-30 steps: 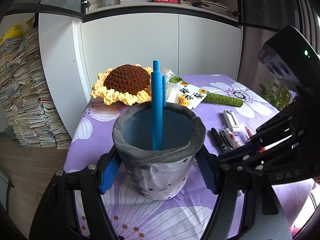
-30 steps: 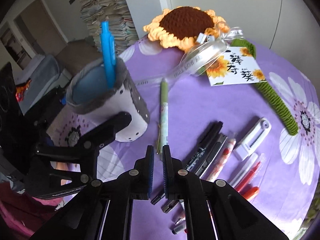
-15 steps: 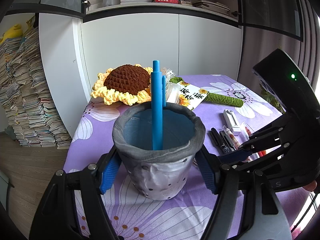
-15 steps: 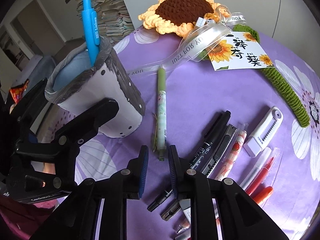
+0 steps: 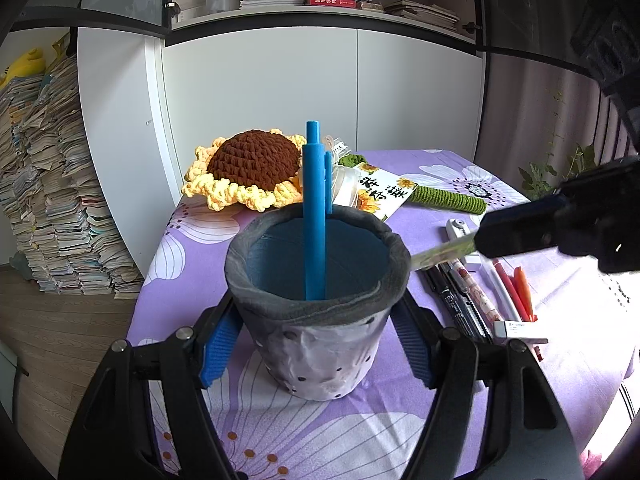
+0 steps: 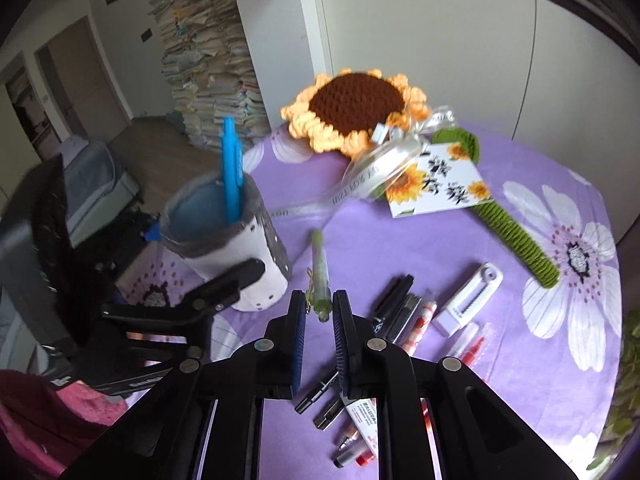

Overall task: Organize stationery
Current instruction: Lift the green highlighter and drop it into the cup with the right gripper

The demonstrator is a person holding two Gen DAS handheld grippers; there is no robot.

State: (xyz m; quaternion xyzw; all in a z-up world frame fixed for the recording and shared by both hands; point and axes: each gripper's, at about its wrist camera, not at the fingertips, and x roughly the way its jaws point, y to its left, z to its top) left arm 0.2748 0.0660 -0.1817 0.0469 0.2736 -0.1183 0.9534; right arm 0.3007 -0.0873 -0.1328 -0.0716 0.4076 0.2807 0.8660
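Observation:
My left gripper (image 5: 318, 354) is shut on a grey fabric pen cup (image 5: 316, 306) that stands on the purple flowered cloth. A blue pen (image 5: 314, 216) stands upright inside the cup. My right gripper (image 6: 320, 316) has the back end of a pale green pen (image 6: 320, 264) between its blue pads, and its jaws are closing on it. In the left wrist view the green pen (image 5: 440, 254) sticks out of the right gripper's dark finger (image 5: 516, 232), off the cloth, with its tip close to the cup's right rim. The right wrist view shows the cup (image 6: 240, 264) left of the pen.
Black markers (image 6: 392, 308), a white correction tape (image 6: 468, 296), red pens (image 5: 516, 288) and an eraser (image 5: 520, 326) lie right of the cup. A crochet sunflower (image 5: 252, 168) with a card (image 6: 436, 184) lies at the back. The table's left edge drops off beside the cup.
The right gripper's jaws parted around the green pen's end, then narrowed, and the gripper rose with the pen towards the cup. The left gripper and the cup stayed still.

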